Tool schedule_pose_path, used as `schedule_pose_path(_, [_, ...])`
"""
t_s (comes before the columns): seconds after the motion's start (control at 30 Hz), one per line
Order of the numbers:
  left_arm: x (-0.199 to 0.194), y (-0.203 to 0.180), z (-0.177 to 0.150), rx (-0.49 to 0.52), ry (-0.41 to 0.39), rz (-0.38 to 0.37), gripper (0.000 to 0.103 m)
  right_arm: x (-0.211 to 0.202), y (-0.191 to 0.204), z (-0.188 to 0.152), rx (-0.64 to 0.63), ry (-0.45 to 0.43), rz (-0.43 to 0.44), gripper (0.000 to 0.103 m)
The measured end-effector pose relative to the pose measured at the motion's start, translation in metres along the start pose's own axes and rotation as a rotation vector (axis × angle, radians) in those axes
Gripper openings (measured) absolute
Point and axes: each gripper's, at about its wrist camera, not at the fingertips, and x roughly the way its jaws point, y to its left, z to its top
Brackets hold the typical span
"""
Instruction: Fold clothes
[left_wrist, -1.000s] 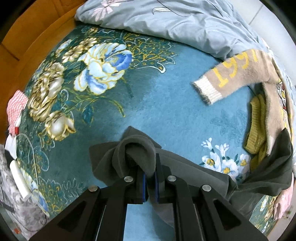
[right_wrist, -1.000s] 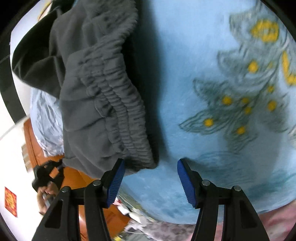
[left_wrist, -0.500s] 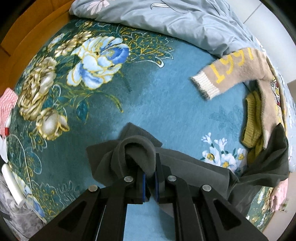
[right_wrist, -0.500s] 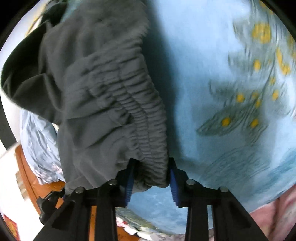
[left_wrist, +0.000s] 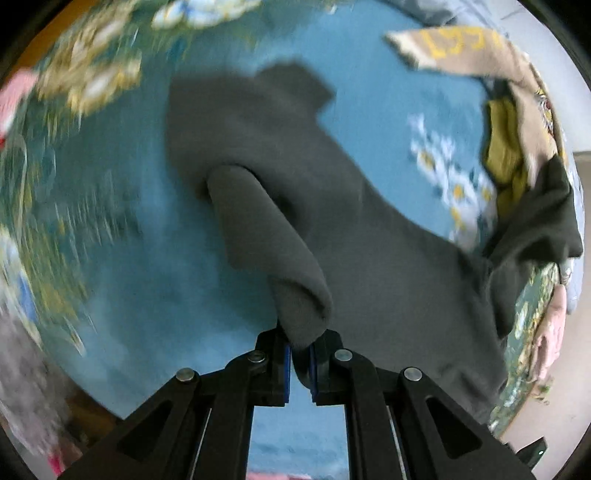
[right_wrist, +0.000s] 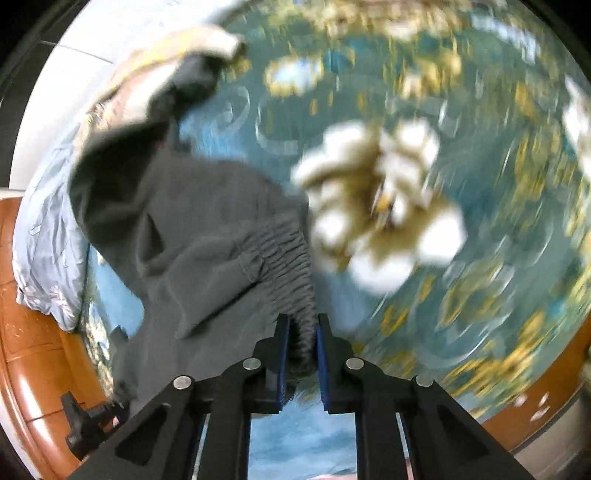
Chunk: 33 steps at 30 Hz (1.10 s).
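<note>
Both jaws clamped on the grey pants (left_wrist: 332, 206): left gripper (left_wrist: 300, 360) on a leg end, right gripper (right_wrist: 300, 363) just closed on the waistband (right_wrist: 295, 266). I'd keep tension even so it lifts flat.

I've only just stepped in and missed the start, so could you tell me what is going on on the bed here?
A person is working on a pair of dark grey trousers with a handheld gripper in each hand, over a teal flowered bedspread. The left gripper is clamped on a rolled fold of the fabric. The right gripper has just been closing, and its fingers now pinch the gathered elastic waistband. A beige sweater lies off to the side, untouched.
</note>
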Motion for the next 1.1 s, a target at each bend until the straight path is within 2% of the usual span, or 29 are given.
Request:
schedule_pose_path(0.1, [0.012, -0.012, -0.035, -0.016, 0.043, -0.033, 0.007, -0.038, -0.029, 0.037, -0.028, -0.075, -0.024, 0.010])
schedule_pose_path(0.3, [0.034, -0.087, -0.092, 0.073, 0.106, -0.094, 0.007, -0.120, -0.049, 0.093, -0.159, -0.218, -0.129, 0.009])
schedule_pose_path(0.37, [0.039, -0.109, -0.103, 0.085, 0.129, -0.124, 0.007, -0.121, -0.057, 0.108, -0.160, -0.261, -0.155, 0.009])
schedule_pose_path(0.47, [0.042, -0.136, -0.112, 0.131, 0.148, -0.149, 0.009, -0.121, -0.072, 0.131, -0.146, -0.294, -0.245, 0.008])
schedule_pose_path(0.5, [0.043, -0.145, -0.114, 0.146, 0.154, -0.157, 0.009, -0.114, -0.080, 0.139, -0.130, -0.285, -0.295, 0.003])
schedule_pose_path(0.57, [0.040, -0.149, -0.114, 0.142, 0.176, -0.175, 0.013, -0.099, -0.094, 0.148, -0.100, -0.255, -0.389, 0.000])
schedule_pose_path(0.63, [0.033, -0.141, -0.107, 0.118, 0.186, -0.209, 0.023, -0.088, -0.113, 0.154, -0.059, -0.214, -0.431, 0.000])
schedule_pose_path(0.73, [0.019, -0.116, -0.094, 0.076, 0.189, -0.236, 0.030, -0.082, -0.127, 0.157, -0.018, -0.189, -0.422, 0.000])
schedule_pose_path(0.83, [-0.003, -0.075, -0.078, 0.000, 0.127, -0.246, 0.039, -0.088, -0.129, 0.151, -0.022, -0.187, -0.389, 0.000])
schedule_pose_path(0.93, [-0.020, -0.025, -0.058, -0.128, 0.027, -0.202, 0.044, -0.097, -0.119, 0.141, -0.048, -0.180, -0.351, 0.003])
schedule_pose_path(1.0, [-0.018, 0.006, -0.040, -0.251, -0.028, -0.164, 0.046, -0.102, -0.103, 0.133, -0.083, -0.173, -0.325, 0.003])
schedule_pose_path(1.1, [0.002, 0.046, -0.017, -0.439, -0.040, -0.186, 0.056, -0.103, -0.076, 0.120, -0.138, -0.161, -0.296, 0.003])
